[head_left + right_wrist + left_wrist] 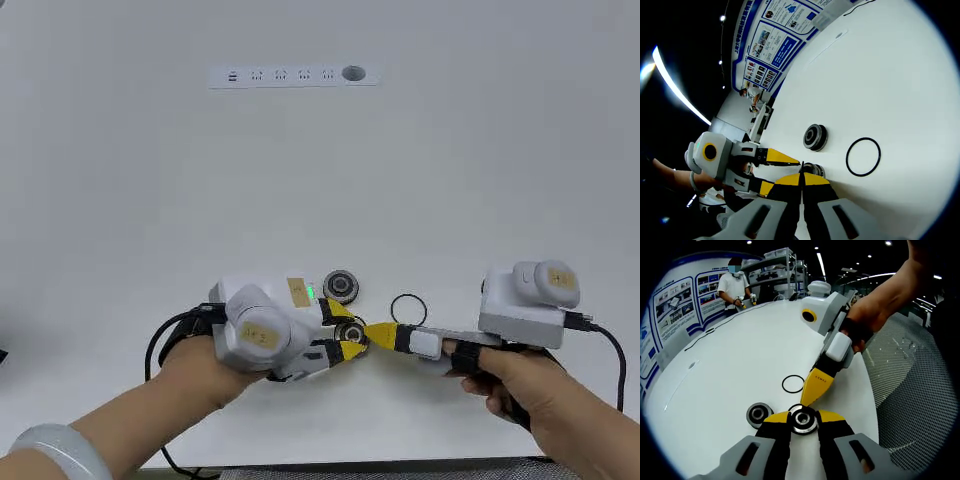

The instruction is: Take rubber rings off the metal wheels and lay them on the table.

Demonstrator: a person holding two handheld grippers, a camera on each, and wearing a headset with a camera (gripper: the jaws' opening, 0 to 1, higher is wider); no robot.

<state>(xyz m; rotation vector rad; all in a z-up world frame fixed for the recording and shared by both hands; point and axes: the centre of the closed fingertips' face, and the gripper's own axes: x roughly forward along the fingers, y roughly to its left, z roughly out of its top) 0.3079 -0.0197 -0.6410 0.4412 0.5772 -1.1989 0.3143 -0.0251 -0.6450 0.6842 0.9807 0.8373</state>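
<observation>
White table [320, 180], power strip [290, 75] in head view: left gripper [347, 329] clamps wheel [804, 421], right gripper [378, 334] closed.

white table [320, 180] with power strip [293, 75], poster wall [680, 295], shelving [780, 265].

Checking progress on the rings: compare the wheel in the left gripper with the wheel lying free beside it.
The gripped wheel sits clamped in the left gripper, with the right gripper shut at its rim; the free wheel lies untouched on the table. The gripped wheel's rim looks bright metal, the free wheel's dark. Both are round, with a centre hub.
</observation>
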